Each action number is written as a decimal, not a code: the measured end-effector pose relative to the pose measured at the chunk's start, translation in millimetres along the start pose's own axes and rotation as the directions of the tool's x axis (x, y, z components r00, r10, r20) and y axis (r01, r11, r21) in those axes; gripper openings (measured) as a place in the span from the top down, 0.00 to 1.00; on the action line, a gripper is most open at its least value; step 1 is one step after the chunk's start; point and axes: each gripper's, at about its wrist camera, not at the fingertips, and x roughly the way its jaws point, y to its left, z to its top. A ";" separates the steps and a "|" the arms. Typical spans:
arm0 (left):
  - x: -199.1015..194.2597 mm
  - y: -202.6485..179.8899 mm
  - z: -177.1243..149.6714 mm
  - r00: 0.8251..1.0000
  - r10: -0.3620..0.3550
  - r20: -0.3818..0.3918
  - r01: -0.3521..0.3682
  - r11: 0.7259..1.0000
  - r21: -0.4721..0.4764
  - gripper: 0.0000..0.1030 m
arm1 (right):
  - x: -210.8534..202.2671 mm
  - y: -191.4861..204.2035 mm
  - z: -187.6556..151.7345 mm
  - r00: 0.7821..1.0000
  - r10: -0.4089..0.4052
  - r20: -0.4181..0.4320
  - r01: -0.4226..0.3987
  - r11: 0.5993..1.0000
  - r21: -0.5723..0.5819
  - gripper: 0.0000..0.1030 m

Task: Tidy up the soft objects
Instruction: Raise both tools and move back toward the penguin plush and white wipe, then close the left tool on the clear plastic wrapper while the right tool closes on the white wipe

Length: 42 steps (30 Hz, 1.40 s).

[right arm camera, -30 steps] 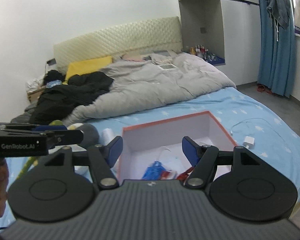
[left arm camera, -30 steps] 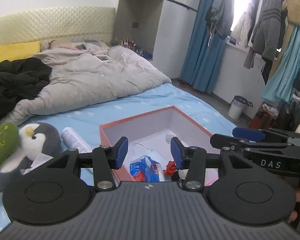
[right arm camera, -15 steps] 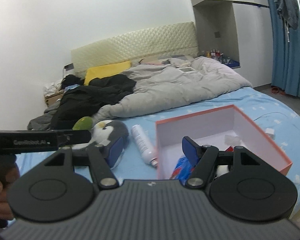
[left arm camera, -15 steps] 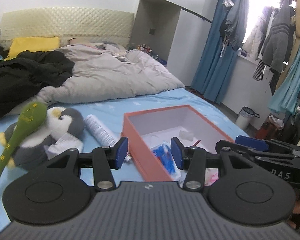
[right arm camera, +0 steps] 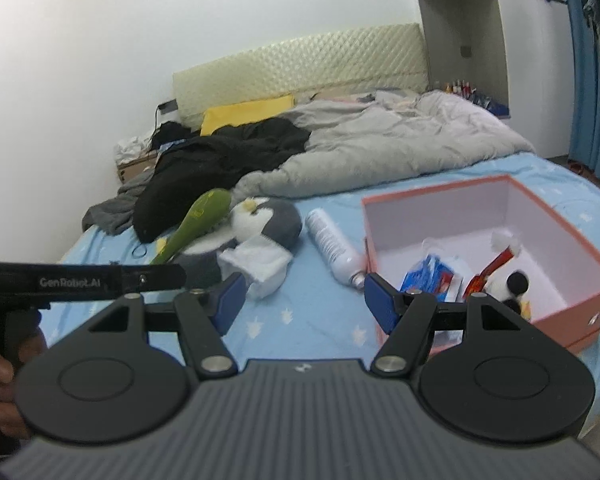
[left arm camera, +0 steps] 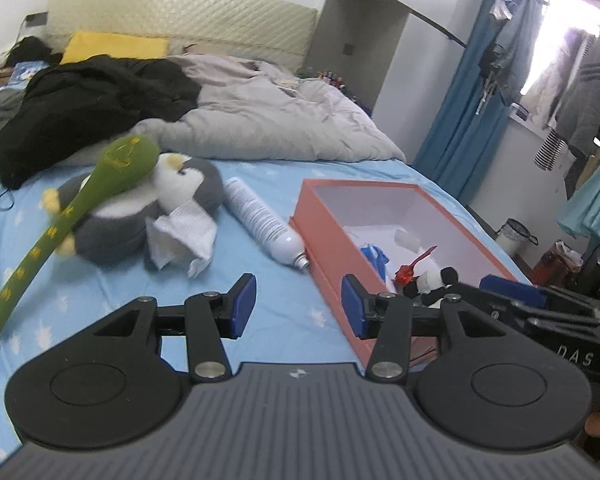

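From the left wrist camera we see our left gripper (left arm camera: 298, 307) with its blue pads apart and nothing between them, hovering over the blue bed sheet (left arm camera: 112, 292). Ahead to the left lies a grey penguin plush (left arm camera: 148, 204) with a long green plush (left arm camera: 72, 208) draped across it and a crumpled white cloth (left arm camera: 182, 236) touching its front. A white bottle (left arm camera: 262, 220) lies between the plush and the orange box (left arm camera: 332, 256), its neck just beside the box wall. That near wall stands partly behind our right pad. Inside the box sit a small panda plush (left arm camera: 432, 282), a red item and a blue packet. Our right gripper (left arm camera: 540, 308) shows at the right edge.

From the right wrist camera our right gripper (right arm camera: 304, 304) also hangs with its pads apart and empty above the sheet. The penguin, cloth and bottle lie ahead to the left, the box to the right. The left gripper's black body crosses the left side, covering part of the green plush. A grey duvet (right arm camera: 380, 148) and black clothing (right arm camera: 228, 156) are heaped farther back.
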 end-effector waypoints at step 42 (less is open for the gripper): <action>122.3 133.1 -50.9 0.978 0.164 -0.126 -0.182 0.972 -0.149 0.48 | 150.0 29.6 -61.3 0.975 0.069 -0.212 -0.078 0.996 -0.033 0.34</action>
